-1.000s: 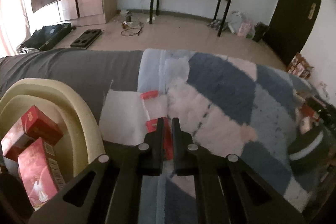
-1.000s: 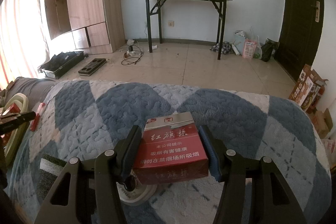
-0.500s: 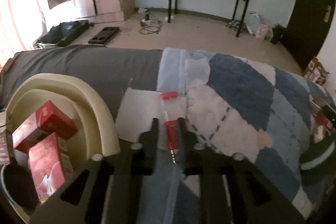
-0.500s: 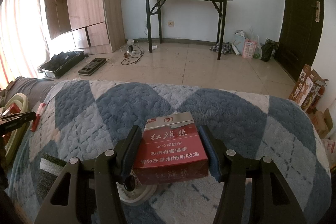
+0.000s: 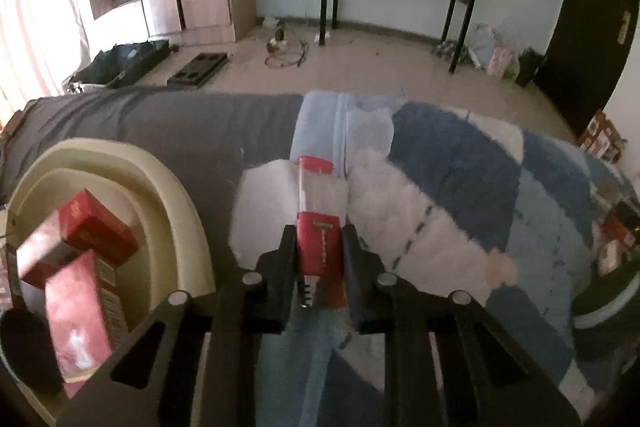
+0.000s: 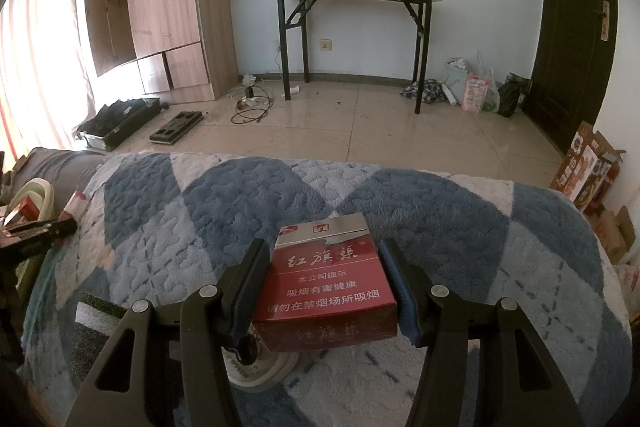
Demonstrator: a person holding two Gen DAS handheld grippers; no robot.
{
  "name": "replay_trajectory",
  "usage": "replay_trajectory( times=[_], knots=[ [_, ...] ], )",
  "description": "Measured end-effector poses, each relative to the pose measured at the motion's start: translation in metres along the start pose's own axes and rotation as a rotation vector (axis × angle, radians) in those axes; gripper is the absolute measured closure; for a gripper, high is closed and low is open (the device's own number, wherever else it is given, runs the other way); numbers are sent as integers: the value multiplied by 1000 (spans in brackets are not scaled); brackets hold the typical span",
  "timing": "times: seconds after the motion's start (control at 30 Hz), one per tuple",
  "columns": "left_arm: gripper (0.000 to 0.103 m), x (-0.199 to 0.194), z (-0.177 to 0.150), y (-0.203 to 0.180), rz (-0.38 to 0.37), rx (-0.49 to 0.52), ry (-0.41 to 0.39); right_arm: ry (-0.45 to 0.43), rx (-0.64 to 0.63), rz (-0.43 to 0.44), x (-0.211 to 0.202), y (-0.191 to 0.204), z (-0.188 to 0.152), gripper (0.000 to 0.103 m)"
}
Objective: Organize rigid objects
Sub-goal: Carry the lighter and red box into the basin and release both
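Ahead of both claws spreads the blue-and-white blanket (image 6: 360, 195). Left of your left claw (image 5: 320, 259) sits the cream basin (image 5: 176, 195) with red boxes (image 5: 96, 231) inside. Your right claw (image 6: 324, 287) clamps the red cigarette box (image 6: 326, 287). Your left claw's jaws have just been closing and now pinch the slim red-and-clear item (image 5: 320, 227).

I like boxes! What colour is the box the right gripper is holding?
The box is red with a silver top and white writing, seen best in the right wrist view.
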State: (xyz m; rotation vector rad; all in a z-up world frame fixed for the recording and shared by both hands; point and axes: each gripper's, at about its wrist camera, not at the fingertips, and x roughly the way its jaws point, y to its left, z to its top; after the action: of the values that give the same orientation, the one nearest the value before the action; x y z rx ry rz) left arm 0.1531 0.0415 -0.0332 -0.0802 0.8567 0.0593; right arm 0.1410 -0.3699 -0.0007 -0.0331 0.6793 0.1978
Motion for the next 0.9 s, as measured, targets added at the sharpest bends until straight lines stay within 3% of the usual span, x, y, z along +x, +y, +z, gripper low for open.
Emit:
replay_trajectory(
  times=[0.1,0.27,0.43,0.67,0.77,0.9],
  knots=[
    [80,-14,5,7,-35,-19,-64,-1,6,6,0,-1,-1,47],
    [80,-32,10,18,-73,-55,-106,-12,17,-5,-4,-4,0,47],
    [80,-69,16,34,-83,-68,-178,-67,38,-12,-22,-8,4,47],
    [80,-129,14,93,20,-131,-266,-202,-42,56,-81,39,21,47],
    [80,-138,8,124,52,-186,-258,-245,-111,154,-101,86,23,47],
    [80,-119,1,155,110,-265,-189,-194,-209,459,-104,166,17,47]
  ],
)
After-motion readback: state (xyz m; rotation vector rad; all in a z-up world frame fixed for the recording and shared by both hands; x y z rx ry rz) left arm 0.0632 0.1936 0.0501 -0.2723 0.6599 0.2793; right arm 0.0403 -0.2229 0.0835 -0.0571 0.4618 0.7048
